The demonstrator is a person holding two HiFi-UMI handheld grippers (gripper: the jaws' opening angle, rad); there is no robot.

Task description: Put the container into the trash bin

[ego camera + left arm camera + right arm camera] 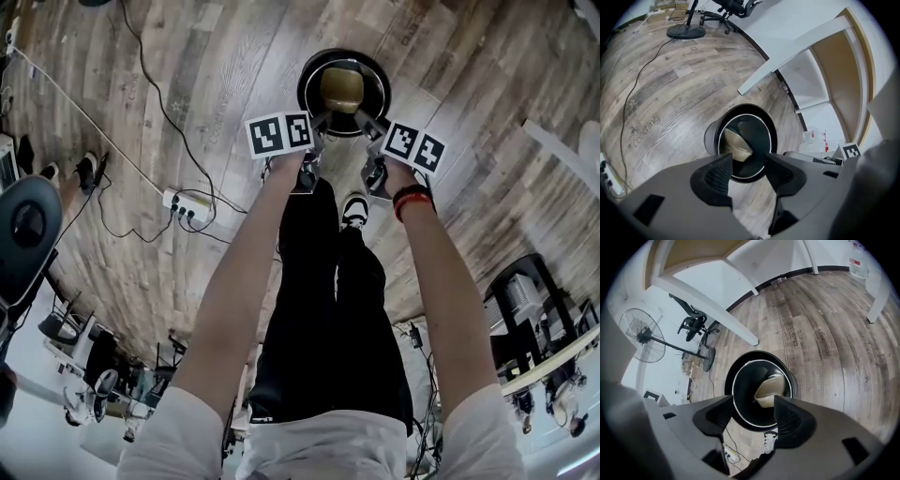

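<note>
One wooden floor (187, 75) fills the head view, and the black trash bin (307, 89) stands on it at twelve o'clock. The left gripper (749, 168) is at the bin's seven o'clock and the right gripper (753, 414) at its five. Both have their jaws spread and empty. The tan container (341, 87) lies tilted inside the bin.

White short sleeves (173, 422) up top, black trousers (328, 309) below, and a white-and-black shoe (353, 208) at the bottom. Red and black bands (411, 197) round the right wrist. Black-on-white marker cubes (278, 134) on left gripper (319, 122) and right gripper (366, 120) alike, with smooth dark grey bodies and matte fingers (717, 176) with ribbed pads.
</note>
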